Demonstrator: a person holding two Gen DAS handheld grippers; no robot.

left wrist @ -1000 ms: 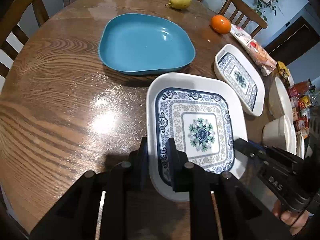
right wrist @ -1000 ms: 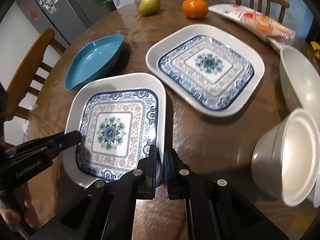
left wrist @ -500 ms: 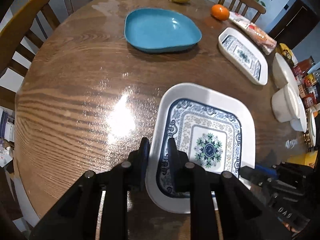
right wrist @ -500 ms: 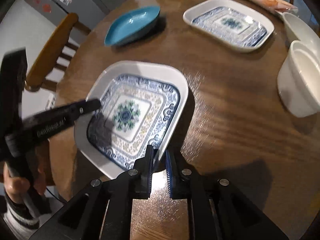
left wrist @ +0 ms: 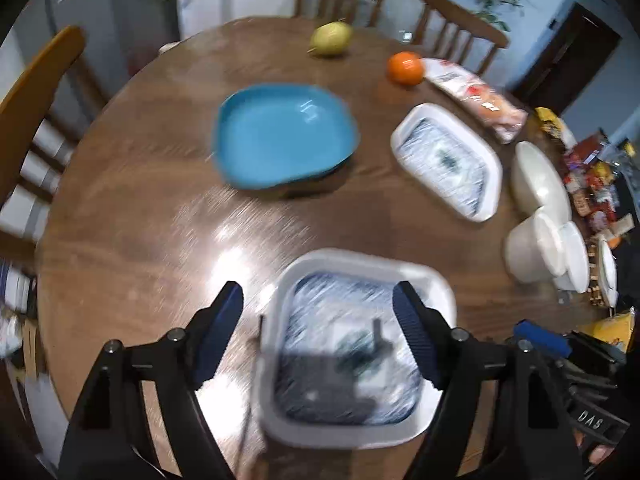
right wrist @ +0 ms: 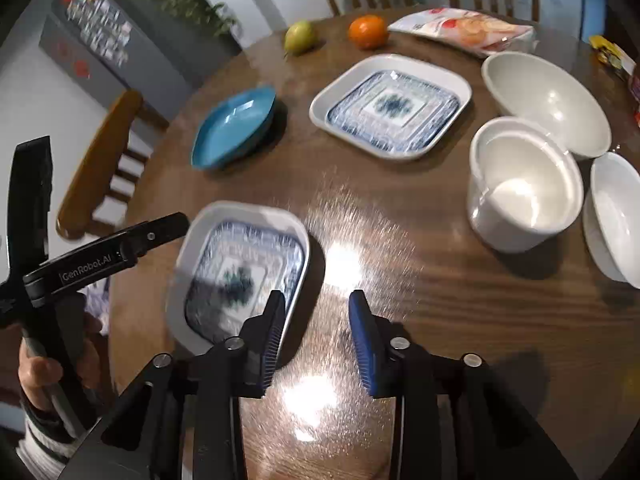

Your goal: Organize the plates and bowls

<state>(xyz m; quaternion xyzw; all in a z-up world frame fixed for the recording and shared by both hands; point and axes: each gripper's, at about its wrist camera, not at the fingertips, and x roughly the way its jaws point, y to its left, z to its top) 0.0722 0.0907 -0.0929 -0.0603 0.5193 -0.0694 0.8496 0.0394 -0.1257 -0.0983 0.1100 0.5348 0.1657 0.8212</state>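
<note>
On the counter (right wrist: 460,304), the near plate (right wrist: 240,264) lies just left of the right claw (right wrist: 316,336) and partly between the opening fingers of the left claw (left wrist: 320,332). Ahead of the right claw sits the second plate (right wrist: 390,106), with the dish (right wrist: 236,128) to its left. Ahead and right, the cup (right wrist: 524,184) stands among three bowls (right wrist: 548,100). Farthest ahead lie the pear (right wrist: 300,36), orange (right wrist: 368,32) and packet (right wrist: 464,32).
</note>
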